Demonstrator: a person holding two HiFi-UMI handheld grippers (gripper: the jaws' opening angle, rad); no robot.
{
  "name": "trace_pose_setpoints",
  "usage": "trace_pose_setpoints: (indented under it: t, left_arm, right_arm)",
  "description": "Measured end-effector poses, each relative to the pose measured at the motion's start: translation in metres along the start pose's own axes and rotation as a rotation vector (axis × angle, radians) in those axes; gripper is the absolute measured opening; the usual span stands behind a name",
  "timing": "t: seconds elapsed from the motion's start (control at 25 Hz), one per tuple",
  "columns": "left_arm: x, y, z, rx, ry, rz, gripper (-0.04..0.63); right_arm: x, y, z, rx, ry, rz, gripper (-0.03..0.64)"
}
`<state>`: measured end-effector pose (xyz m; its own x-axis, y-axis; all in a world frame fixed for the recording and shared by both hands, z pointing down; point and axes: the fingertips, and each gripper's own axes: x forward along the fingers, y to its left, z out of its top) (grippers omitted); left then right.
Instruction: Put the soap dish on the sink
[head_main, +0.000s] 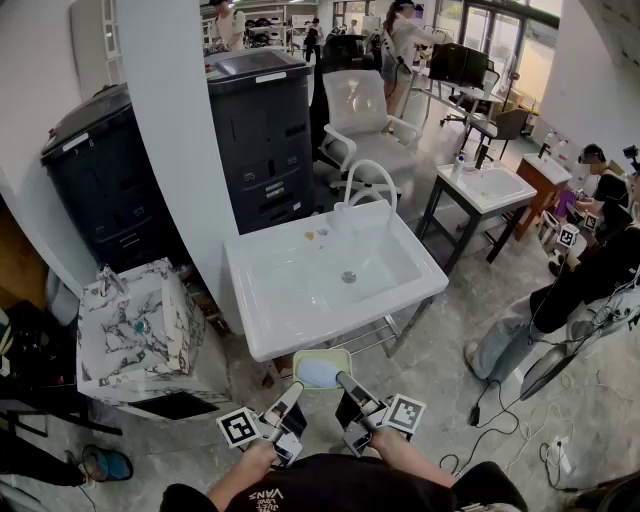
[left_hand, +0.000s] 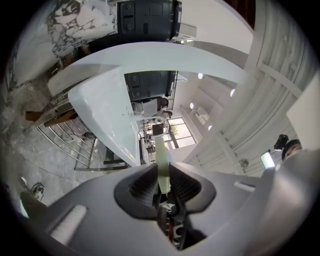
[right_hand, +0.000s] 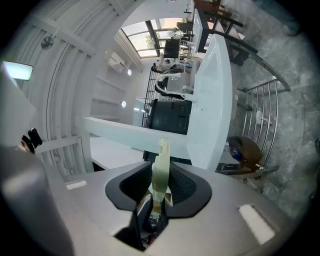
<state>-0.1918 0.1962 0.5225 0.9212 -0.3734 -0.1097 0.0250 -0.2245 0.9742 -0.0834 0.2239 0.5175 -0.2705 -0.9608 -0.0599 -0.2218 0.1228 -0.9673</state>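
Note:
A pale green soap dish (head_main: 322, 362) hangs just in front of the near edge of the white sink (head_main: 262, 332), and a bluish oval soap (head_main: 317, 373) lies in it. My left gripper (head_main: 296, 389) is shut on the dish's left rim and my right gripper (head_main: 347, 382) on its right rim. In the left gripper view the soap dish (left_hand: 162, 167) shows as a thin green edge pinched between the pads of the left gripper (left_hand: 164, 182), with the sink (left_hand: 100, 107) ahead. In the right gripper view the soap dish (right_hand: 161, 170) sits likewise in the right gripper (right_hand: 160, 182), before the sink (right_hand: 216, 95).
A curved faucet (head_main: 368, 180) stands at the sink's back edge, and a wire rack (head_main: 372, 340) sits under the basin. A marble-patterned cabinet (head_main: 135, 325) is at left, a white pillar (head_main: 175, 130) and black cabinets (head_main: 262, 135) behind. A seated person (head_main: 585, 275) and cables are on the right.

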Motion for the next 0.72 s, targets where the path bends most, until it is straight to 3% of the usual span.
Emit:
trace_pose_setpoints:
  t: [0.36, 0.72]
  left_arm:
    - [0.015, 0.0, 0.012, 0.02, -0.02, -0.024, 0.118]
    - [0.078, 0.004, 0.032, 0.039, -0.117, -0.005, 0.118]
  right_arm:
    - [0.02, 0.009, 0.015, -0.037, 0.035, 0.07, 0.092]
    - [0.057, -0.006, 0.077, -0.044, 0.137, 0.084, 0.092]
